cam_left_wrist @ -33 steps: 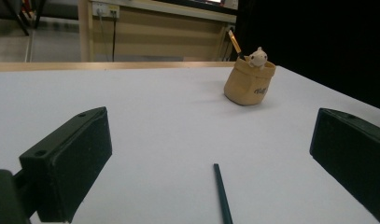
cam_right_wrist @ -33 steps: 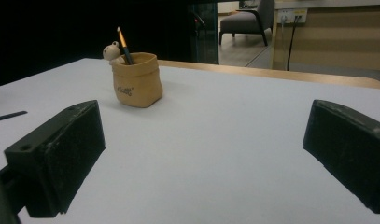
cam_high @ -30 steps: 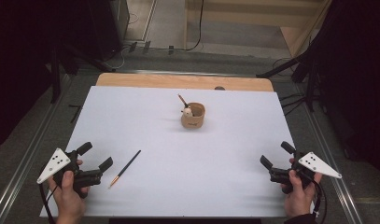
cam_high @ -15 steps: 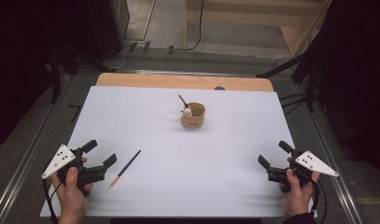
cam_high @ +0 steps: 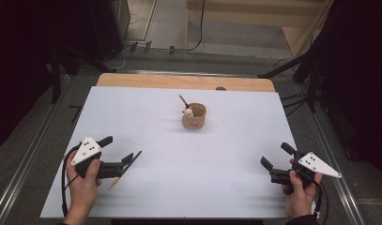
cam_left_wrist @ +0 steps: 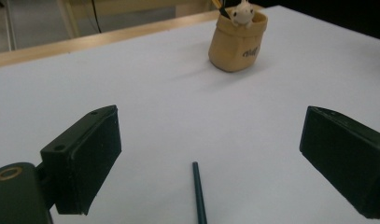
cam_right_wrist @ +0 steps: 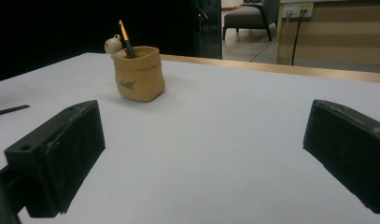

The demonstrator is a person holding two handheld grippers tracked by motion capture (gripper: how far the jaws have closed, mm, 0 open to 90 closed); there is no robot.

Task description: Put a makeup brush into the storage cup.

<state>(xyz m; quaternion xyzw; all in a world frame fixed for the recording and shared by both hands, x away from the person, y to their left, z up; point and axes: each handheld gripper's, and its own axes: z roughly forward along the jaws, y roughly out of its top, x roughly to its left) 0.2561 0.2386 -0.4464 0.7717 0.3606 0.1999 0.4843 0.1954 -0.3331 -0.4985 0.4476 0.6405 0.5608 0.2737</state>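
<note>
Up close, the left gripper [cam_left_wrist: 211,154] gapes around the pencil [cam_left_wrist: 198,196]; overhead, it hides the middle.

Wide open white table [cam_high: 235,187] between both hands; the lone obstacle is the tan holder [cam_high: 194,117] at twelve o'clock, with a dark pencil [cam_high: 127,168] lying flat at eight o'clock.

A grey floor [cam_high: 254,37] lies beyond the white-topped desk [cam_high: 146,101] at twelve o'clock, dark curtains hang at three and nine, and a grey armchair [cam_right_wrist: 246,16] stands far off.
</note>
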